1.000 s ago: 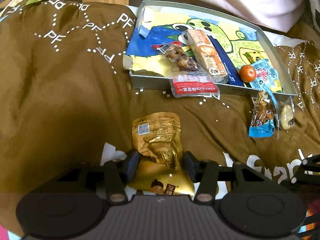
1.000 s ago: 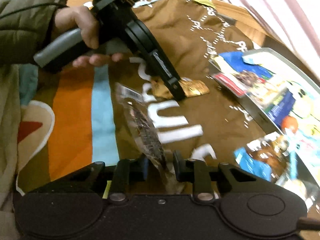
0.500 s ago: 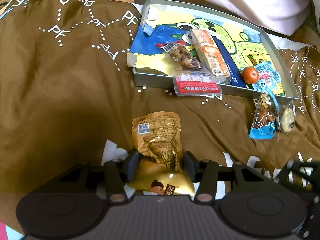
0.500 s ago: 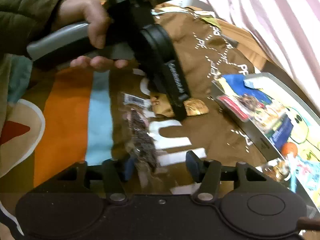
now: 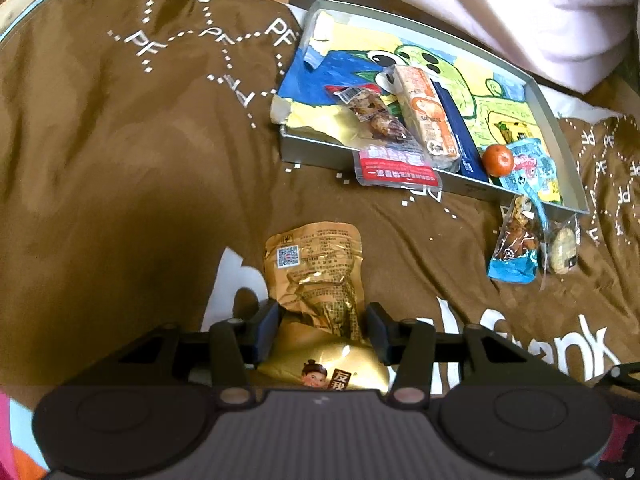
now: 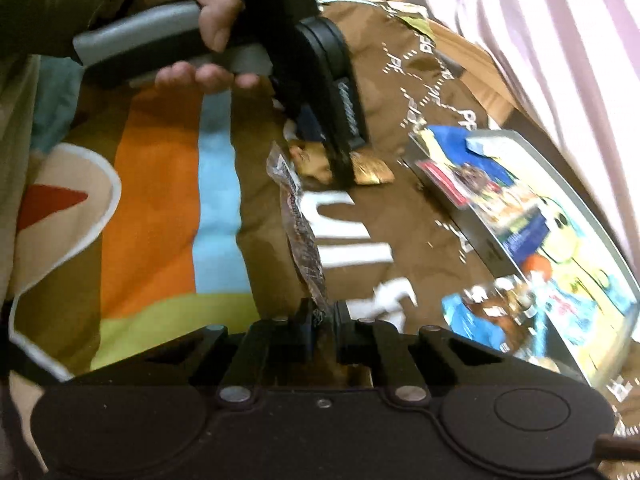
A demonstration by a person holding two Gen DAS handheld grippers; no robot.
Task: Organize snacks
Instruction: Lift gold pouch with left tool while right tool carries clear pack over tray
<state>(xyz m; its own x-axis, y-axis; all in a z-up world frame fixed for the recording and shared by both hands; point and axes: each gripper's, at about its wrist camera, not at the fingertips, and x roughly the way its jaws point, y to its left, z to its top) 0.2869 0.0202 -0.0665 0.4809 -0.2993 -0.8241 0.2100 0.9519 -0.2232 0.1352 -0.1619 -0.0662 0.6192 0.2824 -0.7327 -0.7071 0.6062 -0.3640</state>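
Note:
My left gripper [image 5: 322, 330] straddles a gold snack packet [image 5: 318, 280] lying on the brown blanket; its jaws stand apart at the packet's sides, and it also shows in the right wrist view [image 6: 340, 148]. My right gripper [image 6: 322, 326] is shut on the end of a clear packet of dark snack [image 6: 300, 232], which sticks up from the jaws. A grey tray [image 5: 316, 152] with a cartoon-printed bottom holds several snacks and a small orange [image 5: 497, 160]; it also shows in the right wrist view [image 6: 492, 256].
A red packet [image 5: 396, 166] hangs over the tray's near rim. A blue packet [image 5: 516, 248] and a clear-wrapped cookie [image 5: 562, 246] lie on the blanket before the tray's right corner. Pink striped bedding [image 5: 500, 4] lies behind the tray.
My right gripper opened half a second ago and has now closed on the clear packet's end. The left gripper stays over the gold packet, its view shifted slightly.

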